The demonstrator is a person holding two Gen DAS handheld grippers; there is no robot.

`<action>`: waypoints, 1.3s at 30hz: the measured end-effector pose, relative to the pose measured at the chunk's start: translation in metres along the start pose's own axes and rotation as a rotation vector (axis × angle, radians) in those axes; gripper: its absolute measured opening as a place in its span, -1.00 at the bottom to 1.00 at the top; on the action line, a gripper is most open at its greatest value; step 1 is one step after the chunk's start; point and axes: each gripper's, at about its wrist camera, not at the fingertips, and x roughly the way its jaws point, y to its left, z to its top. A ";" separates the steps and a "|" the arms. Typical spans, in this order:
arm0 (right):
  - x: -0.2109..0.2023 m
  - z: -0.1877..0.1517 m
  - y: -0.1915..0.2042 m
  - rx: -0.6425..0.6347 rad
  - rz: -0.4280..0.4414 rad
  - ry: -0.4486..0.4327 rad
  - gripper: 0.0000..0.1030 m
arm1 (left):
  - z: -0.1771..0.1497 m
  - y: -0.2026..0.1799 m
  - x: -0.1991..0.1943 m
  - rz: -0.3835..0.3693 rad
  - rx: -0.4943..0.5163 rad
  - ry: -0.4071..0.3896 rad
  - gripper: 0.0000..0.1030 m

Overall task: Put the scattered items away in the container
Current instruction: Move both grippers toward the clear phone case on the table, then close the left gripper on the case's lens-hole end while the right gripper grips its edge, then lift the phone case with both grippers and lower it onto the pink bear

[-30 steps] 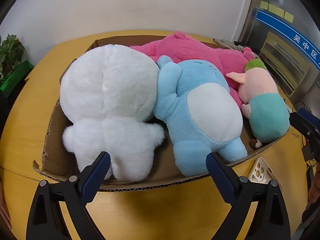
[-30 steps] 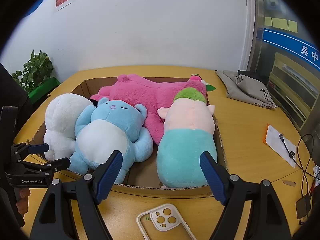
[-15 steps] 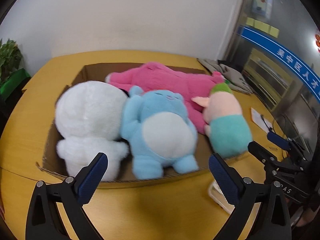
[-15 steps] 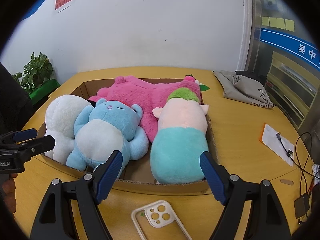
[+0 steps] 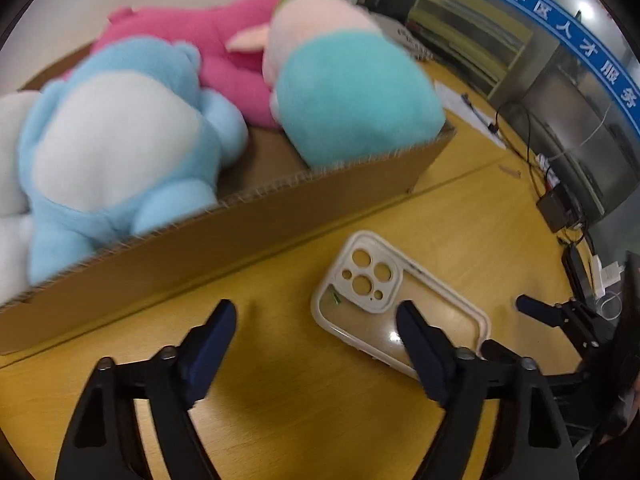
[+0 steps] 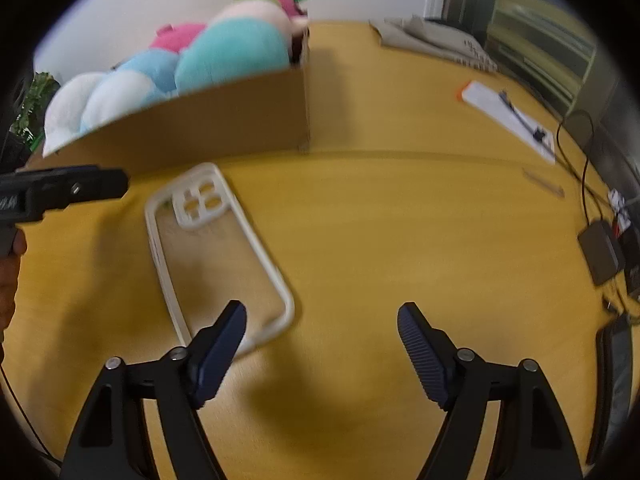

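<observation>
I have both tongs spread wide and holding nothing. The one loose item I can see is the clear phone case (image 5: pixel 400 304), lying flat on the yellow surface (image 5: pixel 280 400) just in front of the cardboard box (image 5: pixel 224 236), near it but not touching. The box already holds the blue plush (image 5: pixel 112 140), the teal-and-pink plush (image 5: pixel 352 108), the pink plush (image 5: pixel 208 36) behind them and a white plush (image 5: pixel 10 184) at the far left edge. From the left tongs (image 5: pixel 316 320) the case lies ahead and to the right, with the right-hand pad over its near long edge, so it sits off centre in the gap. From the right tongs (image 6: pixel 322 320) it lies ahead and to the left, its bottom corner close under the left-hand pad. The case's long axis runs diagonally, camera cutout towards the box, bottom end towards me. I judge both tongs about equally near, the right one meeting the short bottom end more squarely. The case is thin and flat, so I expect I would need to catch a raised rim across the narrow width rather than pinch from above; motion blur keeps me from reading the edges finely.
</observation>
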 end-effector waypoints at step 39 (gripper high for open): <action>-0.088 0.217 0.124 -0.317 0.132 -0.517 -0.87 | 0.095 0.112 -0.175 0.231 -0.084 -0.360 -0.84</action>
